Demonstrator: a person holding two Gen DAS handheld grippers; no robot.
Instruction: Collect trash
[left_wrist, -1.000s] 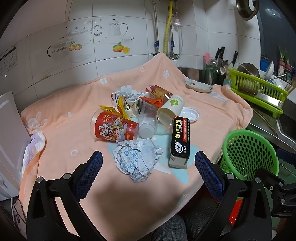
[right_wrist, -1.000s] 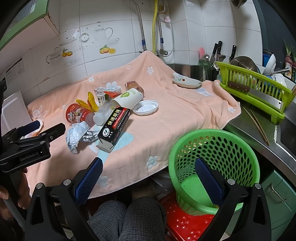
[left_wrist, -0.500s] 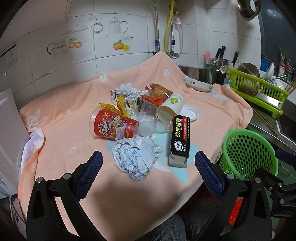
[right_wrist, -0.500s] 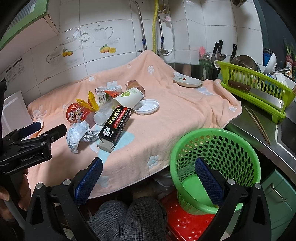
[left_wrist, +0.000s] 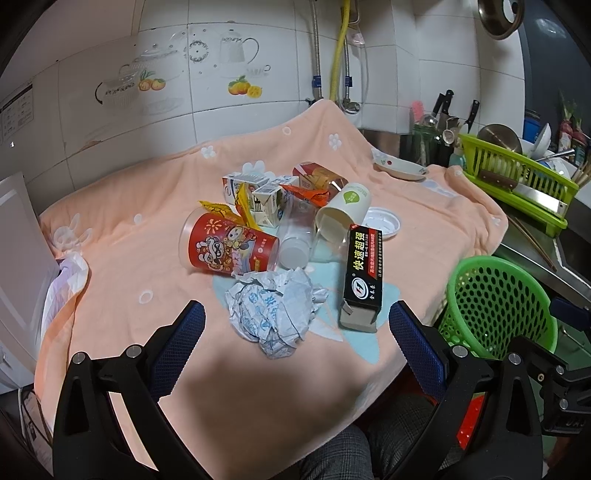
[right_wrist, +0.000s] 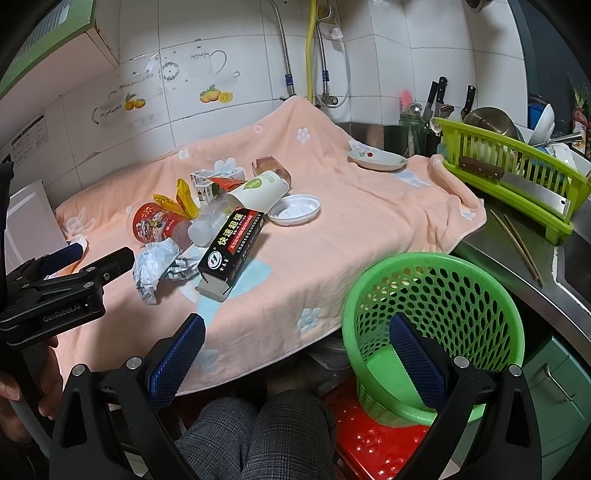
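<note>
- Left gripper (left_wrist: 295, 326) is wide open with nothing in it, hanging just short of the crumpled paper (left_wrist: 275, 308).
- Right gripper (right_wrist: 295, 345) is spread wide too, empty, over the green basket (right_wrist: 436, 321) at the near right.
- Black box (left_wrist: 363, 273), red cup (left_wrist: 229, 245) and cartons (left_wrist: 258, 199) piled farther back on the peach towel (left_wrist: 129, 277).

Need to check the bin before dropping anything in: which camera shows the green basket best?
The right wrist view: the green basket shows its whole rim and its inside, on a red stool. The left wrist view catches only its upper part at the frame's right edge.
</note>
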